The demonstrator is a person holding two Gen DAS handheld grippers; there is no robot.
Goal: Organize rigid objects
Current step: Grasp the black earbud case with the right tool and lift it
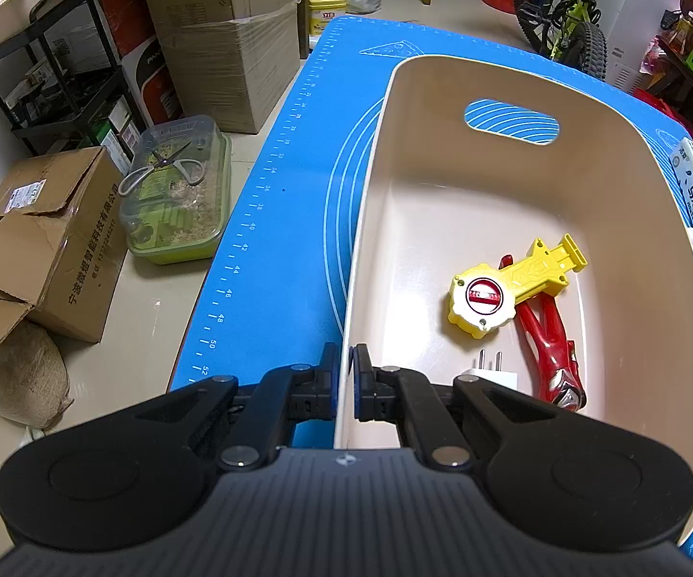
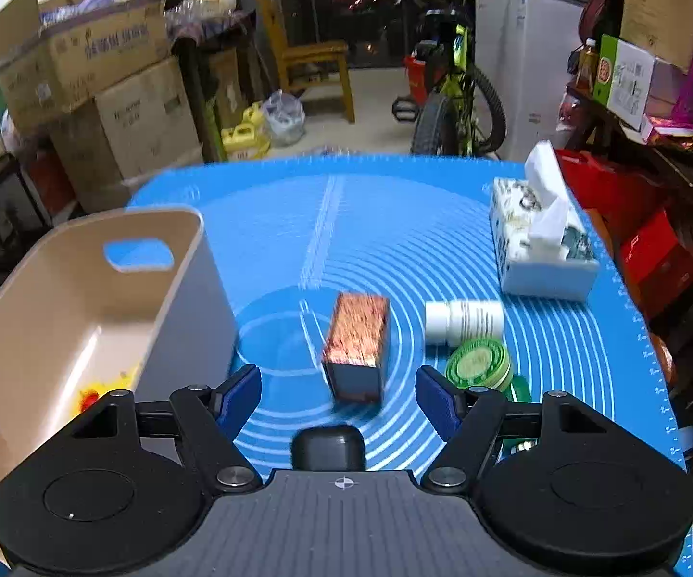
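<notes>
Bin (image 1: 442, 221) wall pinched by left fingers (image 1: 331, 375).

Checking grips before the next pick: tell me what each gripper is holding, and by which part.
The left gripper clamps the near wall of the beige bin at its rim. The right gripper holds nothing; its jaws stand open above the mat, short of the small box.

Smooth beige plastic bin (image 1: 442, 202) holds glossy plastic toys (yellow launcher (image 1: 505, 288), red handle (image 1: 548, 351)) on a matt blue mat (image 1: 288, 221).
</notes>
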